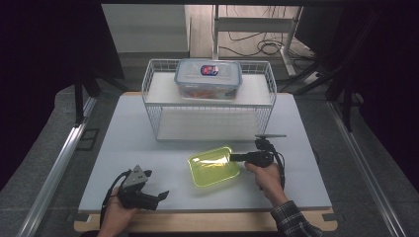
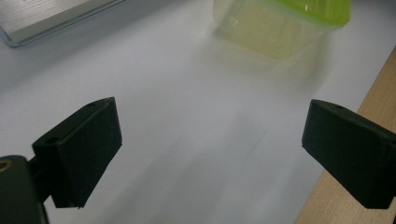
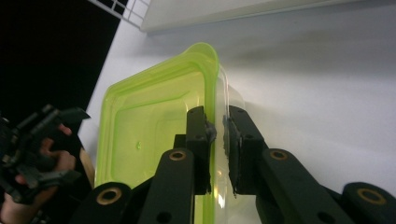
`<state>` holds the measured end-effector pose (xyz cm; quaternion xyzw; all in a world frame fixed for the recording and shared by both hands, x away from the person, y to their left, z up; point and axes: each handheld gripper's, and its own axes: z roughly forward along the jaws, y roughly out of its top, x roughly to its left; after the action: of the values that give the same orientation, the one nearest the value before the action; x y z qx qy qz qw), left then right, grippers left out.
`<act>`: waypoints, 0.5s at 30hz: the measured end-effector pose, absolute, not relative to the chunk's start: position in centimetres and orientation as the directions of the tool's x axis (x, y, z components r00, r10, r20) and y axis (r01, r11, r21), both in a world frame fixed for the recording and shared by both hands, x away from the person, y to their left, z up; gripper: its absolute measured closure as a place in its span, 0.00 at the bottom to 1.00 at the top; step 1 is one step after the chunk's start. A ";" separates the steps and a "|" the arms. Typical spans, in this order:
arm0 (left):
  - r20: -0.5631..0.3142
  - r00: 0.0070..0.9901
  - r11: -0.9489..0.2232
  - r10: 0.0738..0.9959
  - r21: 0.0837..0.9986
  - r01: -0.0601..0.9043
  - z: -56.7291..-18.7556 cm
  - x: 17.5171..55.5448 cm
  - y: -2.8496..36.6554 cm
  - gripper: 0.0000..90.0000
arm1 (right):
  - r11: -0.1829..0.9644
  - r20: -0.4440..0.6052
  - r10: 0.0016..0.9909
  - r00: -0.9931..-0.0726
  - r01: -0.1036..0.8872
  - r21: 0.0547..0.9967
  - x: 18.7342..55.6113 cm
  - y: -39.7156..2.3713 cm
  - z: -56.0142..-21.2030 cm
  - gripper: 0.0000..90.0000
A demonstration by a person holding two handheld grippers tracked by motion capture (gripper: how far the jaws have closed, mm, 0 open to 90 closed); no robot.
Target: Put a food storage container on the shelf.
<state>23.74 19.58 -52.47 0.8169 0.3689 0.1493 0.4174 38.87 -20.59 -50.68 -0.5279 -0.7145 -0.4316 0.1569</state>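
Green container (image 1: 214, 167) sits on white table top (image 1: 306, 163), near centre-front, just in front of the wire basket rack (image 1: 210, 101). Lime-green lid on a clear body; the lid's far corner lifts away from the body in the right gripper view.

Right gripper (image 1: 236, 157) – held in person's right hand (image 1: 267, 180), jaws clamped on the container's right edge. Right gripper view confirms: one jaw over the green lid, the other on the outer side, rim pinched between the pads.

Left gripper (image 1: 163, 195) – in left hand (image 1: 117, 210) at front-left of table, near the wooden edge strip (image 1: 207, 222). Jaws spread wide, nothing between them; white surface visible through the gap in the left gripper view. Well apart from container, which appears at top of that view (image 2: 280, 23).

Rack: upper shelf carries a clear lidded food box (image 1: 208, 78) w/ blue clips and a label; contents unclear. Lower shelf bare white board.
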 end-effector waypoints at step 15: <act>-0.079 0.673 -0.357 0.736 0.799 0.484 -52.2 23.7 19.8 0.05 | 0.019 0.712 0.555 -0.430 0.862 0.506 38.1 -22.1 -47.1 0.90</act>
<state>23.69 19.79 -52.16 0.8103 0.3764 0.1480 0.4240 38.10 -22.08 -47.10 -0.5093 -0.6959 -0.4805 0.1596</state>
